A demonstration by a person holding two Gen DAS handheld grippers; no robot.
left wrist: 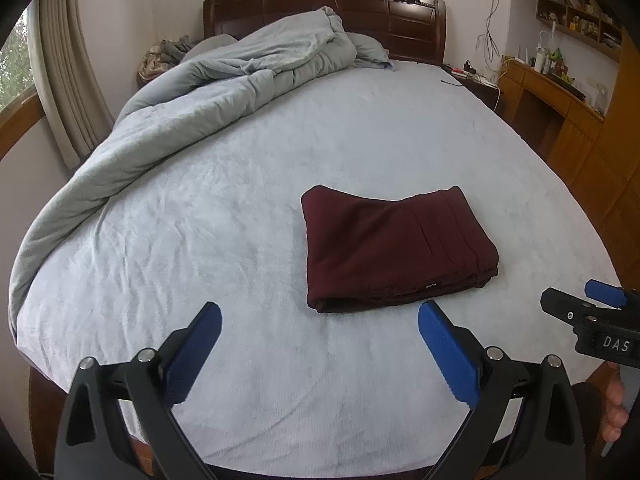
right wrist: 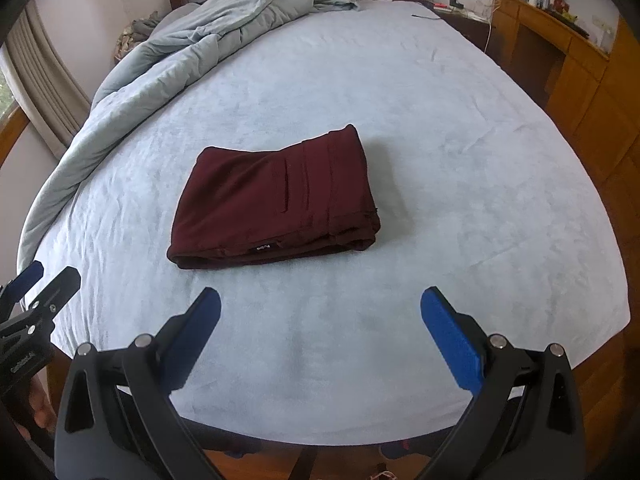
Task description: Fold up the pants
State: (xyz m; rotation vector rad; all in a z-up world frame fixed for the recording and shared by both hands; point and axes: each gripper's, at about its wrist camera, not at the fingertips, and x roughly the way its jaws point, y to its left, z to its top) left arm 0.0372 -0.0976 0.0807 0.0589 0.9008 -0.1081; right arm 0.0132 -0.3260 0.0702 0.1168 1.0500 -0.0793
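The dark red pants [left wrist: 394,246] lie folded into a compact rectangle on the pale blue bed sheet [left wrist: 224,216]. They also show in the right wrist view [right wrist: 276,204], with a small black label on the near edge. My left gripper [left wrist: 320,314] is open and empty, held above the bed's near edge, to the near left of the pants. My right gripper [right wrist: 320,300] is open and empty, held just in front of the pants. The right gripper shows at the right edge of the left wrist view [left wrist: 592,304], and the left gripper at the left edge of the right wrist view [right wrist: 40,280].
A crumpled grey duvet [left wrist: 192,92] lies along the bed's left side up to the dark wooden headboard [left wrist: 412,20]. A wooden desk and shelves [left wrist: 560,96] stand to the right. Curtains and a window [left wrist: 60,80] are at the left.
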